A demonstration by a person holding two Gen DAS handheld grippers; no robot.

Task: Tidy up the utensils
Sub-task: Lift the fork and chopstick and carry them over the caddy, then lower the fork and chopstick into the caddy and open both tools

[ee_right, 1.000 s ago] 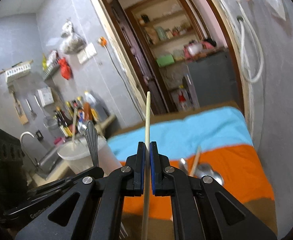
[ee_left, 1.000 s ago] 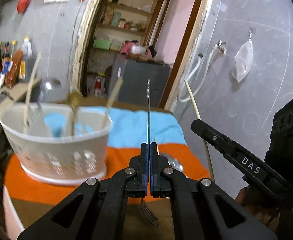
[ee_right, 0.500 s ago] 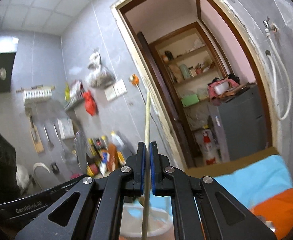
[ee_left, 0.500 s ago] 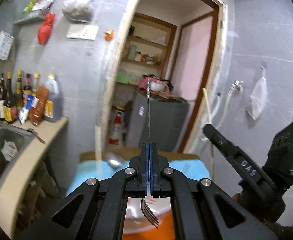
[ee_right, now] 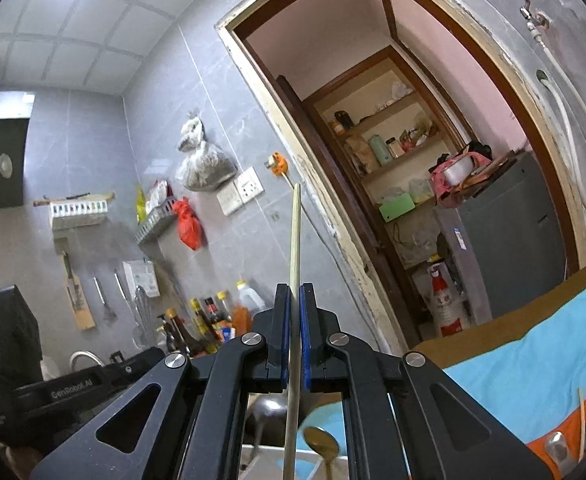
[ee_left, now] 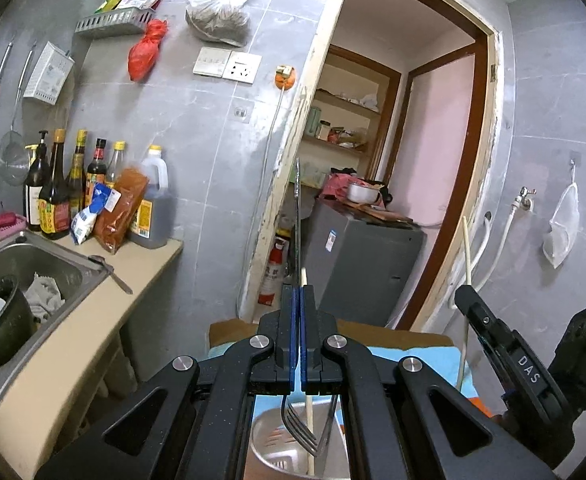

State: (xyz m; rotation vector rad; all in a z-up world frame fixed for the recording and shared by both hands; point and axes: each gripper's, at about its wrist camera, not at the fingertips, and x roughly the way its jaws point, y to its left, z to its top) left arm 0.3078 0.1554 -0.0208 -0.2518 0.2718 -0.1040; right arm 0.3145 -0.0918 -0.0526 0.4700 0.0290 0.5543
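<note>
My left gripper [ee_left: 300, 296] is shut on a metal fork [ee_left: 297, 216], held upright with its tines [ee_left: 299, 428] pointing down over a white basket [ee_left: 271, 444]. A pale chopstick [ee_left: 308, 380] stands in that basket beside the fork. My right gripper [ee_right: 295, 294] is shut on a long pale chopstick [ee_right: 295, 236], held upright above the basket rim [ee_right: 305, 454]. A brass spoon [ee_right: 321, 442] and a steel ladle [ee_right: 267, 410] stand in the basket. In the left wrist view the right gripper [ee_left: 459, 298] shows at right with its chopstick [ee_left: 465, 264].
A table with a blue and orange cloth [ee_right: 533, 376] carries more utensils at its right end [ee_right: 555, 444]. A counter [ee_left: 105, 304] with a steel sink [ee_left: 17, 264] and several bottles [ee_left: 73, 188] is at left. A doorway [ee_left: 413, 160] is behind.
Both grippers have risen and tilted upward with their utensils. The views now look at the wall and doorway, and the basket has dropped below the jaws.
</note>
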